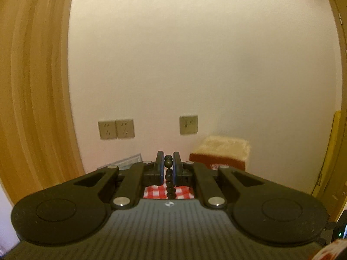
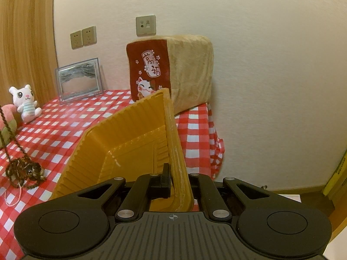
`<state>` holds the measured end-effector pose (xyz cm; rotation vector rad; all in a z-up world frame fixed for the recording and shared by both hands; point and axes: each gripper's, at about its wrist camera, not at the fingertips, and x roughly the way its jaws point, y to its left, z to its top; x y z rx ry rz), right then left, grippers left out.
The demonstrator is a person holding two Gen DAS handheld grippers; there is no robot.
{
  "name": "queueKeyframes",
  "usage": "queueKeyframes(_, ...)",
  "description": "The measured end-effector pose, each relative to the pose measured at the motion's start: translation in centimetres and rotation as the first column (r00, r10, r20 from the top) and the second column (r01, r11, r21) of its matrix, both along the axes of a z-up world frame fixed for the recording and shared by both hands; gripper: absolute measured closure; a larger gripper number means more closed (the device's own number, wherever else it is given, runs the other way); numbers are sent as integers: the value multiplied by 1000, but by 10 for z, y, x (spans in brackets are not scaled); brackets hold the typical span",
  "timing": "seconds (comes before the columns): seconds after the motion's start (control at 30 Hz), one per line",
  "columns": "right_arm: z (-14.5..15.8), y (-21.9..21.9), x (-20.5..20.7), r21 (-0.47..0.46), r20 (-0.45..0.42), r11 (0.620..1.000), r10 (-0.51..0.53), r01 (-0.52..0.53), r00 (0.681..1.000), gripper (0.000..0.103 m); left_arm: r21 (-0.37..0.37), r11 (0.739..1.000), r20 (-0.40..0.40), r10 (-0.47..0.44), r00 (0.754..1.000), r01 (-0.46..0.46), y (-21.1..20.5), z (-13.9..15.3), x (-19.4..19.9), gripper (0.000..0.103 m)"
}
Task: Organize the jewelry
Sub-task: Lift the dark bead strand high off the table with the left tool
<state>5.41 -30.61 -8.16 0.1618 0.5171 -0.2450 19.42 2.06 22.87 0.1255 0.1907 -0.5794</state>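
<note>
My left gripper is shut on a dark bead string, raised high above the checked table, with the beads hanging down between its fingers. In the right wrist view the same dark bead string runs up from a tangled pile of jewelry on the cloth at the left. A thin pink cord trails from that pile. My right gripper is shut on the rim of a yellow ribbed plastic tray, which it holds tilted up on edge over the table.
A red-and-white checked tablecloth covers the table, whose right edge drops off past the tray. A plush tan box cushion stands at the back, with a small picture frame and a white plush rabbit to its left. Wall sockets sit behind.
</note>
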Motion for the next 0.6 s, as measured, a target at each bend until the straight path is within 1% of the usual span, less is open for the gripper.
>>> queueKeyframes(0.2,0,-1,1,11,5,1000,0,0,1000,97,-12,1000,62,-13,998,14,-8,23,-6,97)
queueKeyframes(0.47,3,-3,3,18,11,1000,6,-7,1000,97,-27,999,85,-35,996,37,-21,37,-9,97)
queueKeyframes(0.6,3,-3,2,21,10,1000,7,-7,1000,97,-26,999,82,-21,996,23,-25,37,-5,97)
